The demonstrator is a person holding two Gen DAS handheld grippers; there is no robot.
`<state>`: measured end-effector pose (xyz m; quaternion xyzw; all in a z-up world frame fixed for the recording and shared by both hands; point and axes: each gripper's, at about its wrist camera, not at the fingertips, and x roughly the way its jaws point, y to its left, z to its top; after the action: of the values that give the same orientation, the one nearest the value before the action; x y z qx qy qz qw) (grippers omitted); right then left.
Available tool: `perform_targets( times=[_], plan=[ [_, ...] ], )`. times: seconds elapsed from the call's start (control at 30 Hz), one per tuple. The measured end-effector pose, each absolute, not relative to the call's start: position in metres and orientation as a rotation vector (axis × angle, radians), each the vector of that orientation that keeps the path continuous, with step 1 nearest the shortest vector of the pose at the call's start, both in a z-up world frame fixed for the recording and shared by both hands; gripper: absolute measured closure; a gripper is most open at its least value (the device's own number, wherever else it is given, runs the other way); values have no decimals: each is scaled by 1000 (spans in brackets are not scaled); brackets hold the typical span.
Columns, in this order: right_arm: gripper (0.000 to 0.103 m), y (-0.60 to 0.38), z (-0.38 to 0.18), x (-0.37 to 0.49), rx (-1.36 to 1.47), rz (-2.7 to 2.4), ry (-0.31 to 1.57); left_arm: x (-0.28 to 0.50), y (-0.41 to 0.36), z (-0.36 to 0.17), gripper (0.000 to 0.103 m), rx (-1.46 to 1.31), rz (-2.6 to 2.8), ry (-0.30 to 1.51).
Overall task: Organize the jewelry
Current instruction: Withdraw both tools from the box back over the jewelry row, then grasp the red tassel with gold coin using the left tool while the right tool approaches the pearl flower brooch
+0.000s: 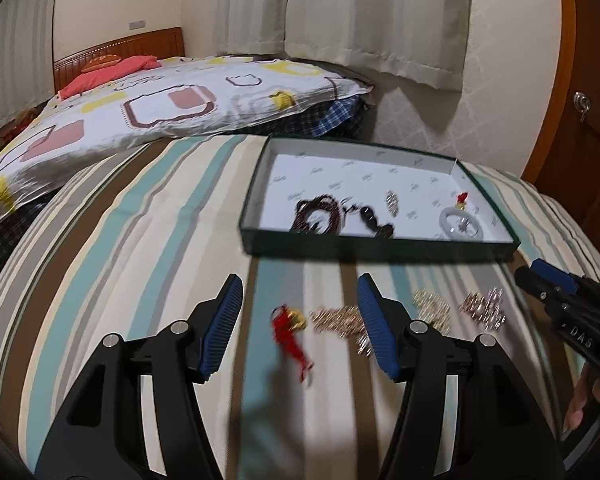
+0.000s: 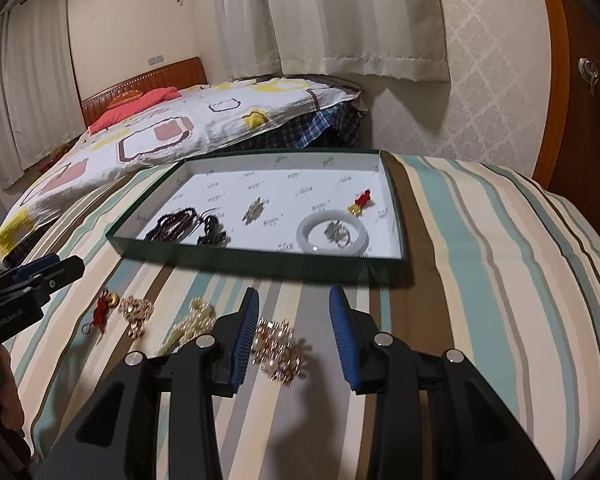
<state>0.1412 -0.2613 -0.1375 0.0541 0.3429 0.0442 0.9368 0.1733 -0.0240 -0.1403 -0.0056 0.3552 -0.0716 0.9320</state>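
Both claws hang over the striped bed cover, jaws apart and empty. Left claw (image 1: 300, 320) frames a red tassel charm (image 1: 290, 330) with a small gold piece at its head; right claw (image 2: 294, 328) frames a pearl-and-gold cluster (image 2: 280, 350), its left pad just beside that cluster. Between these two lie a gold bead piece (image 2: 136, 312) and a pale pearl strand (image 2: 192, 326), all loose on the bed in a row, near the front wall of the green box (image 2: 260, 266).

Inside the box already: a dark bead string (image 2: 176, 222), a white bangle (image 2: 332, 236) ringing a small silver item, a silver brooch (image 2: 254, 210) and another red charm (image 2: 360, 202).

Judged step: picking up the remaining pieces for the box. Recommendation: lower each claw squarely over its piece, close on the bulkiest part rather than a trailing thread or loose strand, and avoid pinching the soft cover. Lift clear of the box wall before releasing in a bare patch.

The cluster looks knobbly and may snag neighbours.
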Motion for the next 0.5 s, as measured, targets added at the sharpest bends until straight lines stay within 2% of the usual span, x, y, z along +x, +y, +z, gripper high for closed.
perform_targets(
  times=[0.5],
  plan=[
    [66, -258, -152, 133, 118, 94, 739, 180, -16, -175, 45, -2, -118, 839]
  ],
)
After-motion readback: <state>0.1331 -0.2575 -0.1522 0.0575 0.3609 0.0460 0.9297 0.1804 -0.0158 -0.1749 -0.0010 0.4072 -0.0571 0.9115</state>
